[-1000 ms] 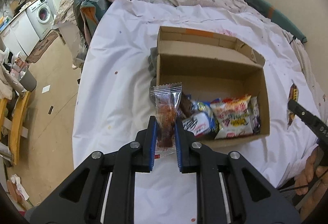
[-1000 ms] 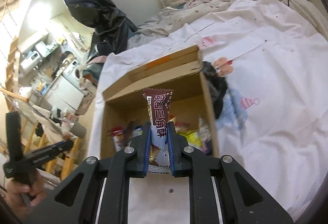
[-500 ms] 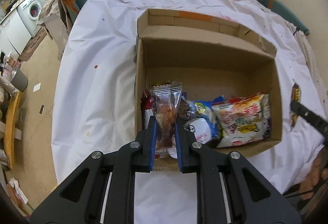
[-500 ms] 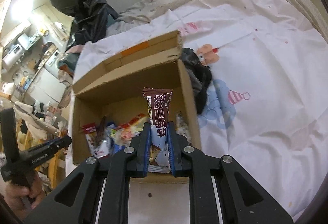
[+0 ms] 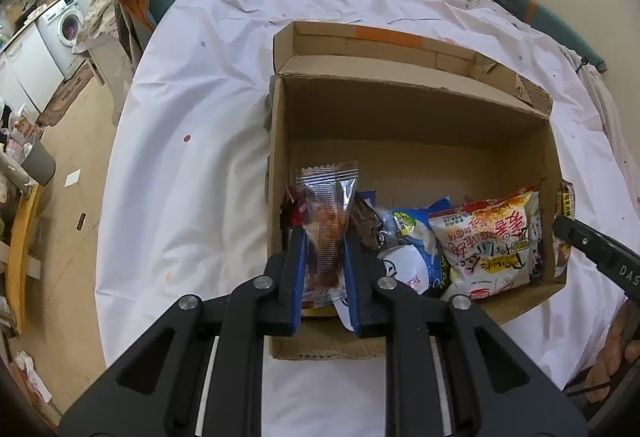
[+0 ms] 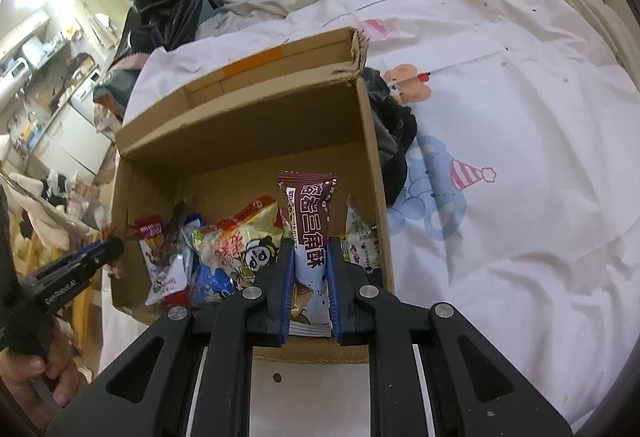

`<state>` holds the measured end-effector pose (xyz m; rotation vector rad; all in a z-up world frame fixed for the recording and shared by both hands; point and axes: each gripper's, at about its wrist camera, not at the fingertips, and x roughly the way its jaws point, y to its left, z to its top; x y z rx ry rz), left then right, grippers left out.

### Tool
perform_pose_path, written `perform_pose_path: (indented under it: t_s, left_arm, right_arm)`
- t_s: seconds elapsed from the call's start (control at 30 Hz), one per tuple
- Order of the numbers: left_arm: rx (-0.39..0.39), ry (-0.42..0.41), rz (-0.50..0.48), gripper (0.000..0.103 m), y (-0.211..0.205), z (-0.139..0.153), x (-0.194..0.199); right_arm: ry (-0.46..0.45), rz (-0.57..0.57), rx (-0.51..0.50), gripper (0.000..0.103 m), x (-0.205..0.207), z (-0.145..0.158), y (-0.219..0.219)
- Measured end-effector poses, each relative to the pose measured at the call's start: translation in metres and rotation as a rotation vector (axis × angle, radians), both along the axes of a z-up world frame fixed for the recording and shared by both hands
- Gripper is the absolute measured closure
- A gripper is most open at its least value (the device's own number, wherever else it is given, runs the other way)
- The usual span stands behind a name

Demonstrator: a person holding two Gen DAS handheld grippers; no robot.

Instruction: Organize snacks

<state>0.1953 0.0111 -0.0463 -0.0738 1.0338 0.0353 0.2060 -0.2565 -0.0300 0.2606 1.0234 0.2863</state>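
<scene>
The left gripper [image 5: 323, 269] is clenched on a clear snack packet [image 5: 326, 221], upright above the cardboard box [image 5: 416, 105], ready to drop beside the packets below. The right gripper [image 6: 308, 277] grasps a brown wafer bar [image 6: 310, 229] likewise, above the box's right end.

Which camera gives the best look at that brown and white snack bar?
The right wrist view: the snack bar stands upright, centred between the right gripper fingers, lettering readable. The left wrist view shows only a sliver behind the box wall.

Snack packets [image 5: 484, 241] — inside cardboard box [image 5: 400, 109]
</scene>
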Motion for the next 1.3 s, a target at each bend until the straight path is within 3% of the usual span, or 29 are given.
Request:
perform_pose_path:
  t_s: [0.47,0.63,0.67,0.7,0.77,0.8,0.83,0.93,1.13,1.3]
  left_arm:
    - [-0.007,-0.026,-0.007,0.086,-0.001,0.003,-0.005]
    - [-0.013,-0.052,-0.018,0.065,-0.003,0.008,-0.008]
    - [-0.008,-0.061,-0.028,0.065,-0.004,0.010,-0.009]
    - [0.007,-0.069,-0.040,0.065,-0.006,0.011,-0.010]
    - [0.024,-0.078,-0.051,0.060,-0.008,0.014,-0.011]
    - [0.013,-0.086,-0.051,0.049,-0.008,0.016,-0.012]
    - [-0.004,-0.099,-0.049,0.036,-0.006,0.018,-0.013]
    - [-0.017,-0.155,-0.044,0.017,-0.005,0.029,-0.020]
    - [-0.006,-0.246,-0.060,0.017,-0.001,0.052,-0.035]
    - [-0.018,-0.328,-0.027,0.017,0.006,0.072,-0.059]
  right_arm:
    - [0.029,-0.026,0.013,0.083,-0.001,-0.005,-0.008]
    - [0.022,-0.021,0.027,0.083,-0.001,-0.002,-0.008]
    - [0.021,-0.021,0.048,0.083,-0.001,-0.001,-0.008]
    - [0.019,-0.023,0.077,0.081,-0.001,0.001,-0.009]
    - [0.000,-0.037,0.116,0.061,-0.002,0.006,-0.012]
    - [0.000,-0.037,0.116,0.042,-0.002,0.006,-0.012]
    - [-0.038,-0.068,0.132,0.034,-0.005,0.014,-0.015]
    - [-0.058,-0.073,0.151,0.031,-0.007,0.020,-0.015]
    - [-0.120,-0.080,0.158,0.016,-0.021,0.036,-0.017]
    - [-0.235,-0.046,0.194,0.002,-0.058,0.068,-0.013]
